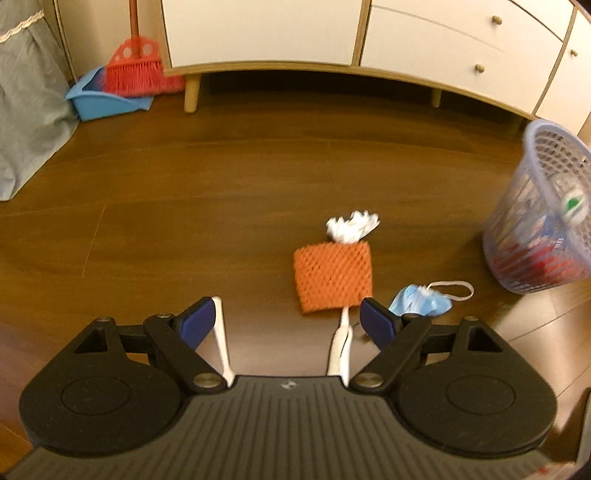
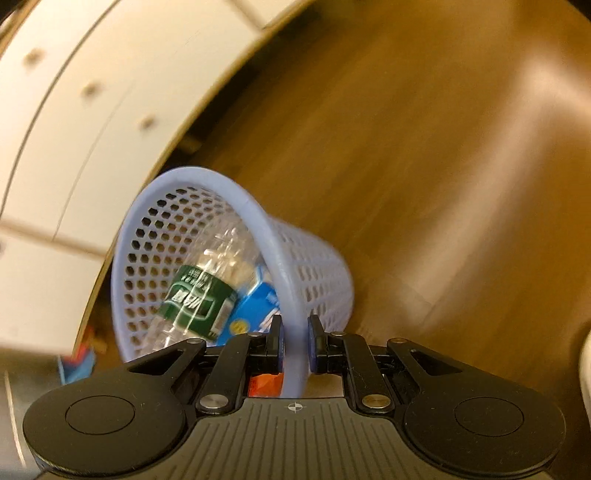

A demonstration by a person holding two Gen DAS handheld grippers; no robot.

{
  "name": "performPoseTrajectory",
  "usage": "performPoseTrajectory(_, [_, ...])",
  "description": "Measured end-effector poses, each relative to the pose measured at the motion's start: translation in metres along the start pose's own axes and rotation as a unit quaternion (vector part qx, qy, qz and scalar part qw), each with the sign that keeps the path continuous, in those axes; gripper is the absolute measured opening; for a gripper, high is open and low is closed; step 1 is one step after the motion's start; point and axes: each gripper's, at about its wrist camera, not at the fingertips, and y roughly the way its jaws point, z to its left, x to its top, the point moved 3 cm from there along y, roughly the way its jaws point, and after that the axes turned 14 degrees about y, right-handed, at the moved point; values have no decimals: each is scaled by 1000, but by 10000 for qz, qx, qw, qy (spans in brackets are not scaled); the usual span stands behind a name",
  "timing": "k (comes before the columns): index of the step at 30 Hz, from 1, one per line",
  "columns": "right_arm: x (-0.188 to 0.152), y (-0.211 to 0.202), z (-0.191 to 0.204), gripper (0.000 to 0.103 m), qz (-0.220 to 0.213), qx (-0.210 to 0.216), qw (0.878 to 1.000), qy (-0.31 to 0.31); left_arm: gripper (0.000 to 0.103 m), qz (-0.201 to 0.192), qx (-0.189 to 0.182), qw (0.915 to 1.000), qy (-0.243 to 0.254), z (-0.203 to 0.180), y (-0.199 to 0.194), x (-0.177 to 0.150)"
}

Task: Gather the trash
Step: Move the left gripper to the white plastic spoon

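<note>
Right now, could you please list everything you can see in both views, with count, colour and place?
basket: 1, lilac mesh, on the floor right of the litter, rim in the right gripper
bottle: 1, clear with green label, inside the basket
carton: 1, blue, inside the basket beside the bottle
foam net: 1, orange, floor centre
tissue: 1, white, at the net's far edge
mask: 1, pale blue, floor right of the net
broom: 1, red, standing in the dustpan
dustpan: 1, blue, far left by the cabinet
cabinet: 1, white with wood trim, along the back
cloth: 1, grey, far left
left gripper: 1, black, blue pads, open above the floor
right gripper: 1, black, clamped on the basket rim
</note>
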Motion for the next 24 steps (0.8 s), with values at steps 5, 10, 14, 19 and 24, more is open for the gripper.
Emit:
performPoseTrajectory(5, [-12, -3, 8, 12, -107, -64, 9985, -540, 79, 279, 115, 9995, 25, 5, 18, -23])
performPoseTrajectory(10, [-20, -1, 14, 11, -257, -102, 9930, -1149, 75, 563, 204, 9982, -12, 13, 34, -52])
performPoseTrajectory(14, [-34, -2, 25, 11, -342, -55, 9851, -1685, 65, 810, 128, 9965, -137, 17, 50, -70])
performPoseTrajectory(19, [-45, 0, 33, 10, -421, -52, 9781, -2035, 50, 1022, 162, 9946, 19, 11, 66, -89])
performPoseTrajectory(24, [-49, 5, 42, 9, -434, -8, 9712, -2343, 48, 1050, 193, 9941, -208, 15, 76, -100])
